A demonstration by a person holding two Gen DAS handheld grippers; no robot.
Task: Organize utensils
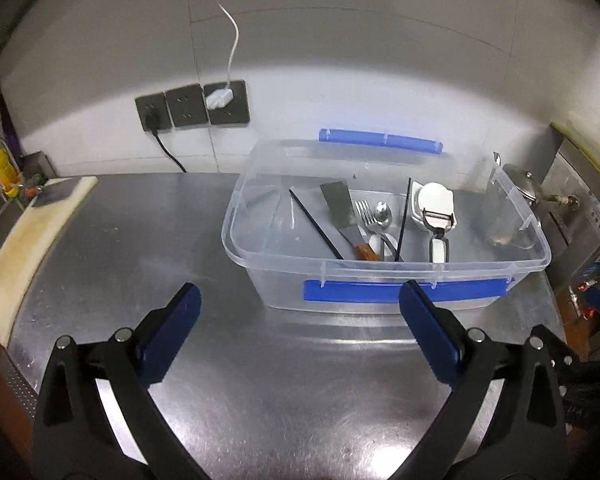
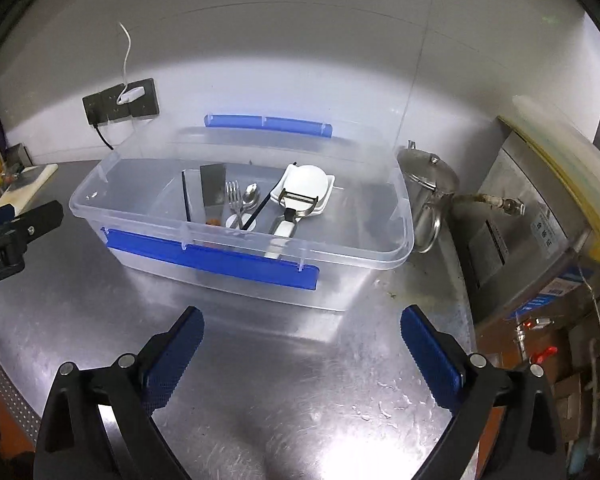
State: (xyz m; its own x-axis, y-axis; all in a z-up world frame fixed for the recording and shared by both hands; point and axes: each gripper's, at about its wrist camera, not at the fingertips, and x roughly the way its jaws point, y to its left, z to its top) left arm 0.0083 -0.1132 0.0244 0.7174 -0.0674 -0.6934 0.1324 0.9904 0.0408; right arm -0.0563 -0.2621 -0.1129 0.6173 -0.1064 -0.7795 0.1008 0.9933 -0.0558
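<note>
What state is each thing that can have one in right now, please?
Left gripper: open, empty.
Right gripper: open, empty.
Clear bin: lidless, utensils inside.
Peeler: lying on white dishes.
Kettle: lid on.
White plug: plugged in.

The worktop [image 1: 260,380] is showing brushed metal, shiny and finely scratched. The box [image 1: 256,264] is looking like clear, smooth plastic with glossy blue plastic clips [image 1: 380,291]. Inside, the fork [image 1: 365,213] and spoon [image 1: 383,213] are gleaming as polished metal, and the dish [image 2: 306,184] is shining glossy white. The kettle [image 2: 428,188] is reflecting like polished steel. The gripper pads [image 2: 176,356] are showing a rough, dimpled blue surface on matt black plastic.
</note>
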